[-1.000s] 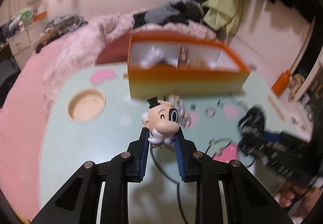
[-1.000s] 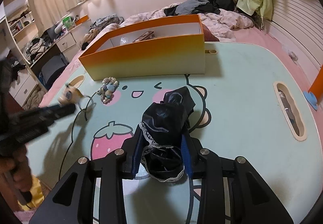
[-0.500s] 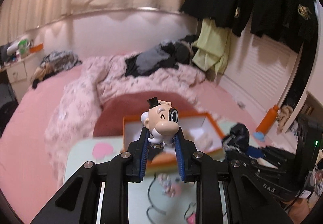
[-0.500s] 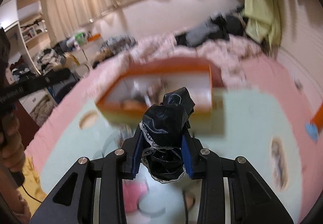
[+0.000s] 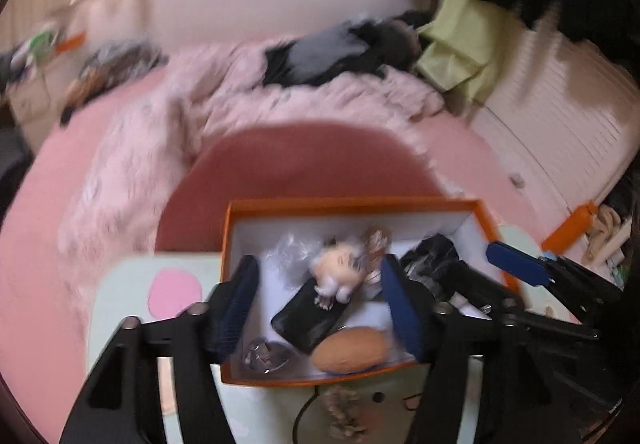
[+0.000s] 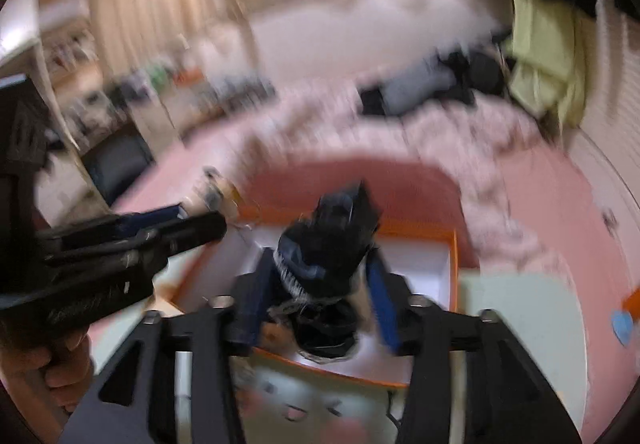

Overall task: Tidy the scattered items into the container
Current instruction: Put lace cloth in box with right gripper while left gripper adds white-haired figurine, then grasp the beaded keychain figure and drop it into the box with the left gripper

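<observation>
The orange box [image 5: 352, 203] with a white inside stands on the mint table. My left gripper [image 5: 320, 300] is open above it, and the cartoon head figure [image 5: 340, 272] lies loose inside the box between the spread fingers. The box also holds a black flat item [image 5: 308, 318], an orange oval [image 5: 350, 352], clear wrap [image 5: 292, 256] and a metal piece [image 5: 266, 354]. My right gripper [image 6: 316, 296] is over the box [image 6: 454, 264], its jaws spread apart, with the black lacy fabric bundle [image 6: 328, 248] between them, blurred. The right gripper also shows in the left wrist view [image 5: 516, 264].
A beaded trinket [image 5: 340, 408] and a black cable [image 5: 304, 412] lie on the table in front of the box. A pink bed [image 5: 280, 104] with clothes lies behind. The left gripper [image 6: 132, 240] shows at left in the right wrist view.
Both grippers moved over the box and tipped down. The left jaws opened and dropped the cartoon head into the box. The right jaws spread around the black bundle.
</observation>
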The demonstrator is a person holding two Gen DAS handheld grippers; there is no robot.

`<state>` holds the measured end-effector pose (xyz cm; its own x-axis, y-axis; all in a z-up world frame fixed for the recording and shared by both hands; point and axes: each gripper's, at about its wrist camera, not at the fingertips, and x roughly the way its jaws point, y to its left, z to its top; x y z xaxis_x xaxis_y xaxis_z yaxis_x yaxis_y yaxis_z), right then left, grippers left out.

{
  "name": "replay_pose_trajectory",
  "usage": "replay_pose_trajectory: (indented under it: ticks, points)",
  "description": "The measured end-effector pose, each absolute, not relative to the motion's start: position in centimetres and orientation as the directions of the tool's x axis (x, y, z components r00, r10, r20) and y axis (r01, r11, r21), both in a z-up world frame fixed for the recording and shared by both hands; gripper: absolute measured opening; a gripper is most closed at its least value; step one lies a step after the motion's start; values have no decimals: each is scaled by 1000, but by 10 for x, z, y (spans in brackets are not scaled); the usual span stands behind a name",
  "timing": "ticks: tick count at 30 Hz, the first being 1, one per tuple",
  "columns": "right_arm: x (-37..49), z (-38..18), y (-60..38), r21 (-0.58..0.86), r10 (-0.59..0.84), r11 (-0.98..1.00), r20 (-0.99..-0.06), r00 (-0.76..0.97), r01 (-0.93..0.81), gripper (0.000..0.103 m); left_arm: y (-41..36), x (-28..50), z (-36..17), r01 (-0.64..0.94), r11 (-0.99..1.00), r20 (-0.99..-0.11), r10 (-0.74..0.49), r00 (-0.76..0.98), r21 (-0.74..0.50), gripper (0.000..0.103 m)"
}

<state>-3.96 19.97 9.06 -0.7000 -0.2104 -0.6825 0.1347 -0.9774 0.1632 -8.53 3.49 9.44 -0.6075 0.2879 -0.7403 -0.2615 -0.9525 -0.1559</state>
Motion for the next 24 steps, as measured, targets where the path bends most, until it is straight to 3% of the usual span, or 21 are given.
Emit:
replay_pose_trajectory:
  ticks: [3, 6, 13, 17, 19, 24]
  points:
    - [-43, 76, 209, 221, -227, -970, -691, -686, 98, 52, 23, -87, 87, -264, -938, -730, 341, -593, -225, 69]
    - [-41, 80, 215, 225, -218, -970, -665, -714, 86, 62, 14, -86, 92, -247, -945, -712, 323, -623, -213, 72]
    - [-35, 102, 223, 251, -217, -965, -610, -762, 75, 62, 7, -55, 98, -280, -937, -696, 343, -631, -209, 75]
    - [-18, 103, 230, 272, -225, -960, -592, -774, 71, 62, 19, -23, 80, -319, -937, -720, 318, -617, -140, 75]
    - [-7, 101, 230, 270, -227, -960, -592, -774, 76, 62, 26, -11, 70, -314, -945, -736, 277, -617, -93, 75]
    - [29, 87, 222, 226, -219, -970, -627, -747, 95, 62, 27, 2, 53, -301, -946, -744, 289, -602, -124, 75]
